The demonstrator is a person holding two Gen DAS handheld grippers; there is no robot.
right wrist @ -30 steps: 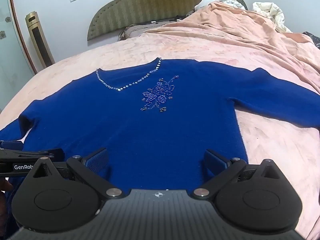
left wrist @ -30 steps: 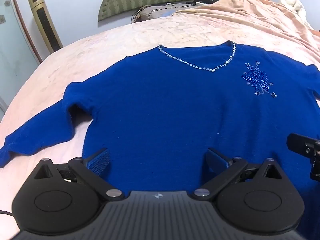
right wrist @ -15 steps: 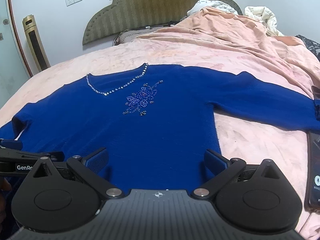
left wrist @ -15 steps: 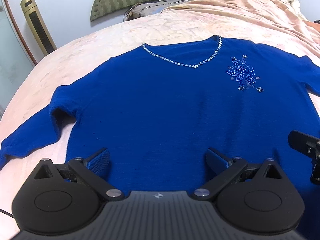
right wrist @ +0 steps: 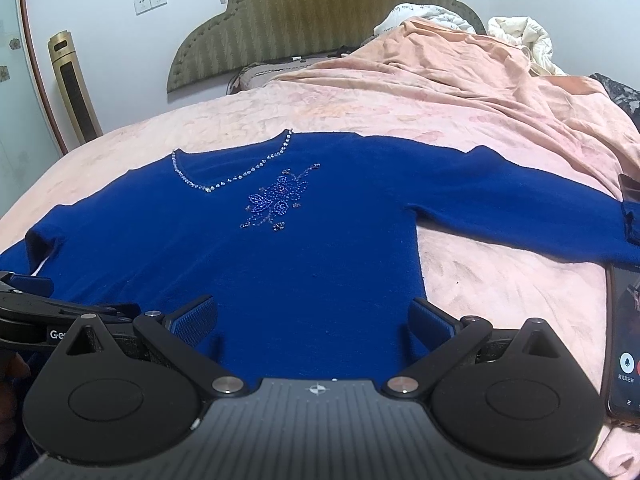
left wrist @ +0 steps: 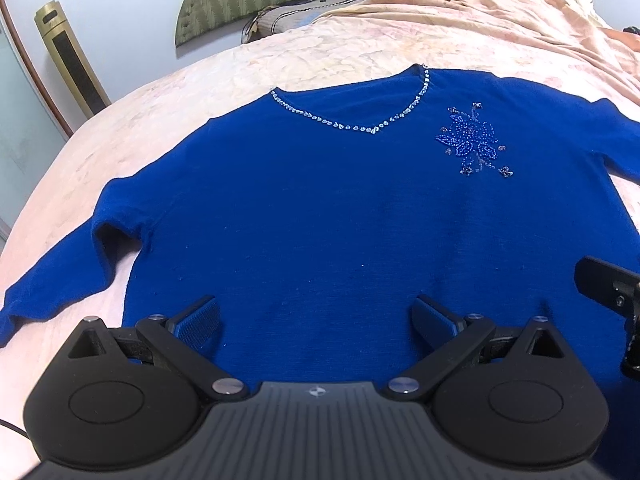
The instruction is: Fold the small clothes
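Pink bedspread (right wrist: 500, 280) fills the bed, and the blue sweater (left wrist: 340, 220) lies flat across it, front up, sleeves out to both sides. Left hand-held gripper (left wrist: 316, 316) hovers over the sweater's lower hem, fingers spread wide, holding nothing. Right hand-held gripper (right wrist: 314, 316) sits just beside it over the same hem, spread just as wide and also empty. Bare bedspread shows beyond both sleeves and above the beaded neckline (right wrist: 224, 184). A phone (right wrist: 624, 340) lies at the right edge, just below the right cuff.
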